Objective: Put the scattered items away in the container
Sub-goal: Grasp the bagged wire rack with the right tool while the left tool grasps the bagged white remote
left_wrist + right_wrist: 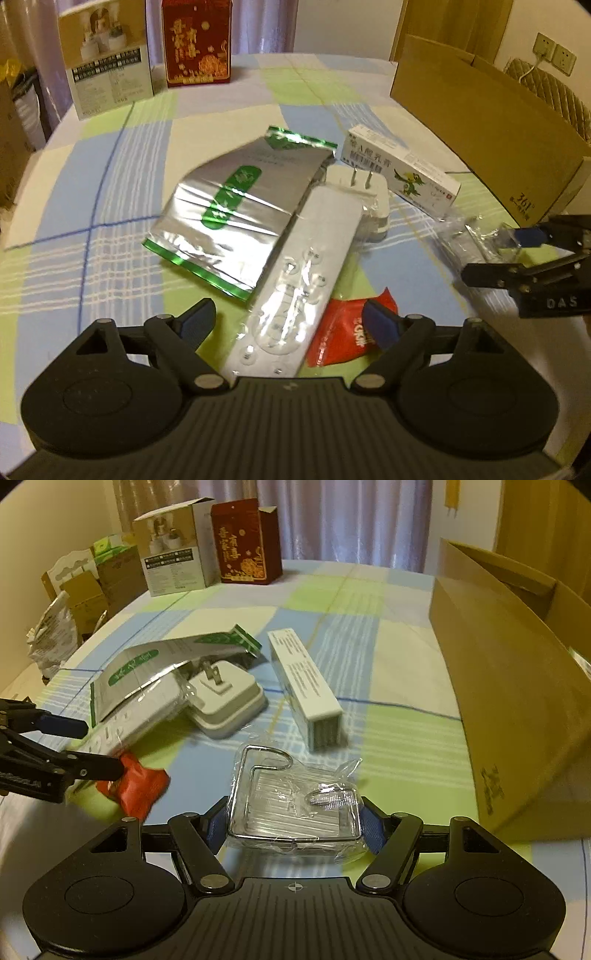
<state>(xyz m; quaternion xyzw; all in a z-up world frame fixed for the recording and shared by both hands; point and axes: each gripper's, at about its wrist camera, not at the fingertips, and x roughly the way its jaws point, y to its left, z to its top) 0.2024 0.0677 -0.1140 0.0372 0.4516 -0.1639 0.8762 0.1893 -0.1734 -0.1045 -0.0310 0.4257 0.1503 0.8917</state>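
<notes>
**Layout on the table**

The remote [295, 280] lies partly on the foil pouch [236, 206], the plug [364, 192] at its far end; beyond the plug lies the small carton [399, 166]; the cardboard box [491, 129] stands right; two boxes [147, 55] stand behind.

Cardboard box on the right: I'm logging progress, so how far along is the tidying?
Nothing visibly packed in the brown cardboard box. The right tool brackets the plastic-wrapped wire rack; the left tool is open. White remote, silver pouch, charger, red sachet, white carton remain.
</notes>
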